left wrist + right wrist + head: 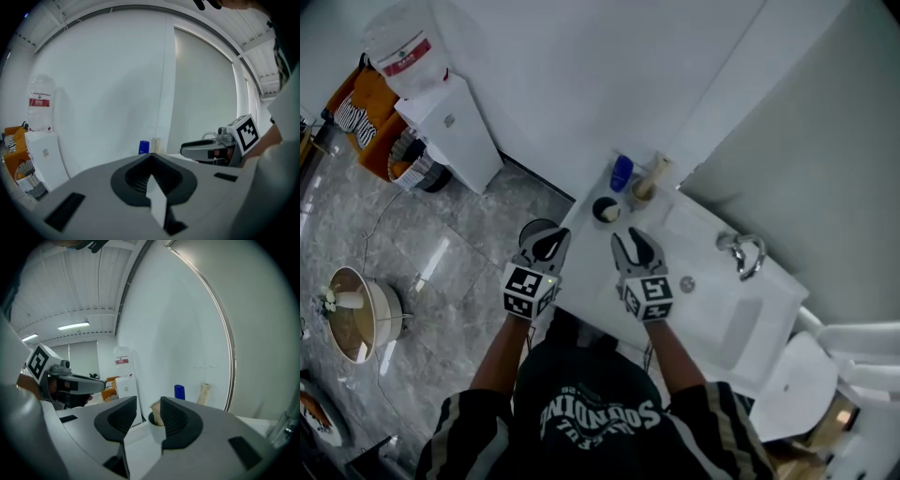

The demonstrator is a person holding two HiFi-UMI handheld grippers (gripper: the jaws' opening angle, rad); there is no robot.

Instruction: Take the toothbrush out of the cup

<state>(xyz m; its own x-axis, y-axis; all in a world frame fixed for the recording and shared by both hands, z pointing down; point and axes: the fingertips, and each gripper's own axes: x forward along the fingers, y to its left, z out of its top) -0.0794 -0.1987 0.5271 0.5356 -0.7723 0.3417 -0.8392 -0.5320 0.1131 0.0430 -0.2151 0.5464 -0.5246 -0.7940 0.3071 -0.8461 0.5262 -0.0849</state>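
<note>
White washbasin counter (591, 281). Shows toothbrush (609, 213) in cup (597, 205), untouched; right gripper (635, 246) parted, empty, short of cup; left gripper (546, 244) closed, empty. Leaves grasp, lift-out.

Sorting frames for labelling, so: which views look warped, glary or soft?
Head view: sharp, evenly lit, with glare streaks on the glossy floor. Left gripper view: heavy fisheye bend, black corners, near parts soft. Right gripper view: same bend, ceiling lights curved; the cup is readable.
</note>
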